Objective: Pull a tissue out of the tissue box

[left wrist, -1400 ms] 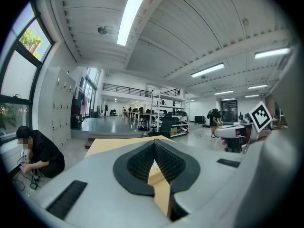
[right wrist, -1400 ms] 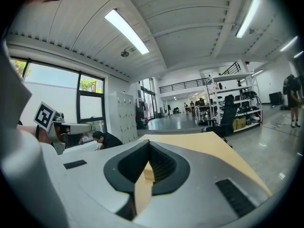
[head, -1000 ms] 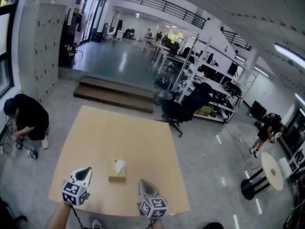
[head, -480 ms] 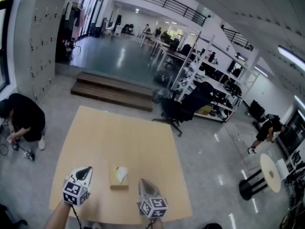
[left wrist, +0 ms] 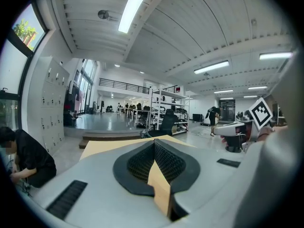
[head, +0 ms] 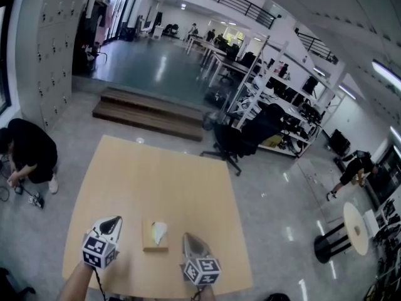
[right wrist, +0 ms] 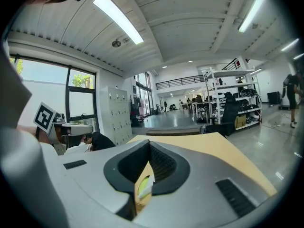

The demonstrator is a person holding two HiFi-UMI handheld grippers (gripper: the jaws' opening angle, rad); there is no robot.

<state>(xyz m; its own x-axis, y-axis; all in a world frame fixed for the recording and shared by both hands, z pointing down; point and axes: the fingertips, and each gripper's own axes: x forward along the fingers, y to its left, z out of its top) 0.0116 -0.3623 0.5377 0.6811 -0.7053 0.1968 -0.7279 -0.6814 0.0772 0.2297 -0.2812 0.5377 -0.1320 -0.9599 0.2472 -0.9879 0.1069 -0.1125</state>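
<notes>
**Room ahead, box point(head: 155, 236) close to the near edge**

The box lies by the table's point(head: 156, 168) near edge, a tissue point(head: 159, 230) poking up. The left gripper point(head: 114, 220) and right gripper point(head: 187, 237) flank it without touching, jaws pressed together, empty. Open table stretches beyond to the far edge.

From head height, looks forward and steeply down: takes in the whole worktop point(head: 156, 174), with the left claw point(head: 113, 221) and the right claw point(head: 188, 239) at the bottom edge and the hall far ahead of them. On the left claw, rides close behind the jaws, faces almost level along them across the worktop, and catches the right claw's marker cube point(left wrist: 260, 113) off to this claw's right. On the right claw, mirrors this, with the other cube to its left. Overlap on the worktop, steps point(head: 150, 115) and shelving point(head: 276, 102) ahead of both claws.
</notes>
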